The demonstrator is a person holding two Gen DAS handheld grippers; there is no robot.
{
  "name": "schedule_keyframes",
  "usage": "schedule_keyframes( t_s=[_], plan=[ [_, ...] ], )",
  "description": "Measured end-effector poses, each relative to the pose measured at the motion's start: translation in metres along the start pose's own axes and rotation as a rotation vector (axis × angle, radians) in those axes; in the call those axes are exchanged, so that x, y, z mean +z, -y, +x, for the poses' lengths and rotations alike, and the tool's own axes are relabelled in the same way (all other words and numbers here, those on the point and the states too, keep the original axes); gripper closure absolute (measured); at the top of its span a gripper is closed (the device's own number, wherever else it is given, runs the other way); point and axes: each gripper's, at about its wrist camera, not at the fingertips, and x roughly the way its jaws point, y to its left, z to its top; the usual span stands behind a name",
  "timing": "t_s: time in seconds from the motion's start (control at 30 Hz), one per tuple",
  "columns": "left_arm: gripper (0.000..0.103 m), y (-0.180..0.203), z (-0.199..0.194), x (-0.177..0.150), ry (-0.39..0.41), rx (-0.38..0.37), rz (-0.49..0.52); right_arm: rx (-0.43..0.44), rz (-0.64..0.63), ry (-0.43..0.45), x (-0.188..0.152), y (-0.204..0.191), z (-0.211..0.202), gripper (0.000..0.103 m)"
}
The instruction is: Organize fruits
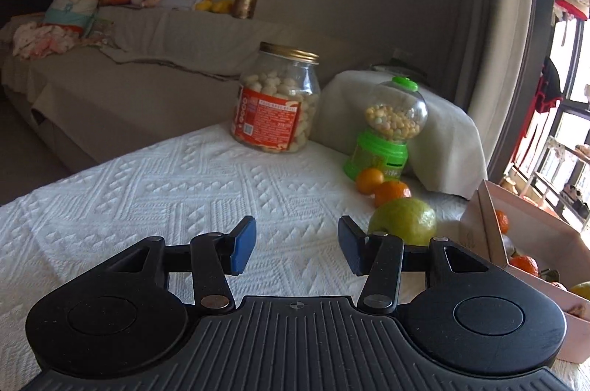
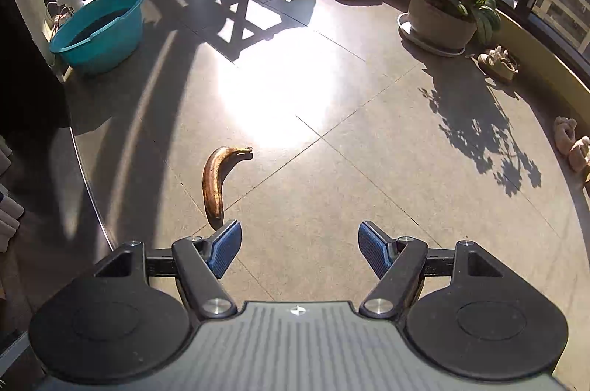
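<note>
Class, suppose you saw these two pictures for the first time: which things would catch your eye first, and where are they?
A brown banana lies on the sunlit tiled floor, just ahead of the open right tongs. In the other view, a green fruit and two oranges sit on the white cloth, beside the open left tongs.

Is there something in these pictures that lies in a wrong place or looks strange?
Yes. A brown banana lies on the tiled floor, just ahead of the open right gripper and left of its fingers, while the other fruit sits on the white cloth or in the box. Its dark peel looks overripe.
</note>
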Motion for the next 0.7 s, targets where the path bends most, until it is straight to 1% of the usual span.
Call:
schedule_keyframes(
  t_s=[0.07,0.1,0.17,0.23,0.3,0.33,0.37,0.5,0.63,0.7],
  plan=[
    [0.049,-0.004,0.000,0.000,0.006,0.070,-0.033,0.073,0.080,-0.072,0.021,-0.013,0.068,0.033],
    [0.049,-0.006,0.002,0.000,0.001,0.102,-0.048,0.107,0.120,-0.122,0.030,-0.019,0.109,0.033],
    [0.049,-0.008,0.010,0.000,-0.036,0.159,-0.061,0.161,0.148,-0.186,0.038,-0.032,0.163,0.036],
    [0.049,-0.013,0.012,-0.001,-0.049,0.193,-0.094,0.145,0.119,-0.202,0.038,-0.048,0.209,0.038],
    [0.049,-0.015,0.008,-0.001,-0.027,0.215,-0.104,0.121,0.066,-0.232,0.032,-0.065,0.250,0.039],
    [0.049,-0.014,0.007,-0.002,-0.018,0.222,-0.097,0.122,0.044,-0.241,0.029,-0.073,0.266,0.044],
    [0.049,-0.012,0.006,-0.002,-0.013,0.229,-0.087,0.126,0.028,-0.233,0.026,-0.081,0.279,0.046],
    [0.049,0.002,0.003,-0.003,0.012,0.261,-0.018,0.192,0.065,-0.165,0.036,-0.093,0.313,0.046],
    [0.049,0.014,0.004,-0.003,0.025,0.286,0.048,0.192,0.040,-0.176,0.038,-0.110,0.337,0.046],
    [0.049,0.016,0.005,-0.003,0.028,0.295,0.060,0.171,0.010,-0.171,0.035,-0.121,0.349,0.046]
  ],
)
